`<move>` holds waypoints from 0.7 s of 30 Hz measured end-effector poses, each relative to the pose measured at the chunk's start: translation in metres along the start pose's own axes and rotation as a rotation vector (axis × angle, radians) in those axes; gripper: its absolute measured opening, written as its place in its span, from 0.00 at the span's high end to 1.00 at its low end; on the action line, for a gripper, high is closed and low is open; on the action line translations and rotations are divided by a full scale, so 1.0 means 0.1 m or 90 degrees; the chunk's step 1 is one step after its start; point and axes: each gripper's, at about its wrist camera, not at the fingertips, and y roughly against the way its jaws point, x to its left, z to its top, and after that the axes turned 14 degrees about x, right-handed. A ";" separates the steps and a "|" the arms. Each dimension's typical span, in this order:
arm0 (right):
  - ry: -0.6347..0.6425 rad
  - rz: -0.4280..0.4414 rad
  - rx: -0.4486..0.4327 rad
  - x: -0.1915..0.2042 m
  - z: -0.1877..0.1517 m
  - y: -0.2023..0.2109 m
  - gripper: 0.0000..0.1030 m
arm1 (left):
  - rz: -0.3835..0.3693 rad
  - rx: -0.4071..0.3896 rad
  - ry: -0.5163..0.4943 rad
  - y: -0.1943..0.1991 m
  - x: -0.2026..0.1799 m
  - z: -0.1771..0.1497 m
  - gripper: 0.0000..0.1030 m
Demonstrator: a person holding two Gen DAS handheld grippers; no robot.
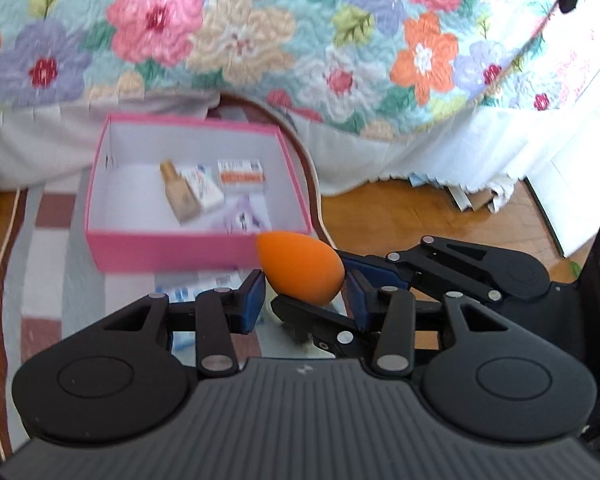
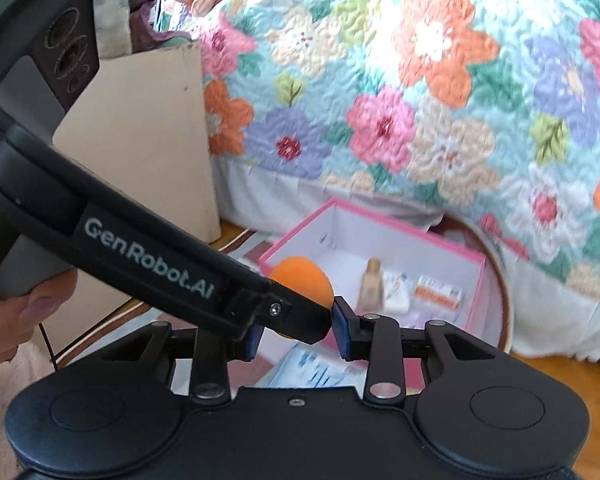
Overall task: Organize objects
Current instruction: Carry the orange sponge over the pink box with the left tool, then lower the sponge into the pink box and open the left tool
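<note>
An orange egg-shaped sponge [image 1: 301,267] is pinched between the blue pads of my left gripper [image 1: 306,294], held above the rug in front of the pink box [image 1: 172,246]. My right gripper [image 1: 340,300] reaches in from the right, its fingers beside and under the sponge. In the right wrist view the sponge [image 2: 304,278] sits at the tip of the left gripper's arm [image 2: 148,276], and my right gripper [image 2: 296,334] stands open around that tip. The pink box [image 2: 476,280] holds a beige bottle [image 1: 179,192] and small cartons [image 1: 242,174].
A bed with a floral quilt [image 1: 300,40] rises behind the box. A checked rug [image 1: 48,280] lies under it, on a wooden floor [image 1: 400,216]. A blue-and-white packet [image 2: 312,372] lies on the rug. A cardboard panel [image 2: 148,140] stands at the left.
</note>
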 end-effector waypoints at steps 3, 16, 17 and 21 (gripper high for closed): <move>0.000 -0.021 -0.005 -0.13 0.20 -0.04 0.61 | 0.005 -0.012 0.001 -0.08 0.00 0.26 0.57; -0.149 -0.079 0.117 -1.13 0.70 -1.08 0.60 | -0.066 0.046 0.108 -1.37 0.42 1.17 0.59; -0.162 -0.081 0.131 -1.21 0.70 -1.18 0.60 | -0.074 0.054 0.115 -1.48 0.46 1.20 0.59; -0.189 -0.102 0.154 -1.40 0.65 -1.46 0.60 | -0.117 0.081 0.152 -1.81 0.62 1.29 0.59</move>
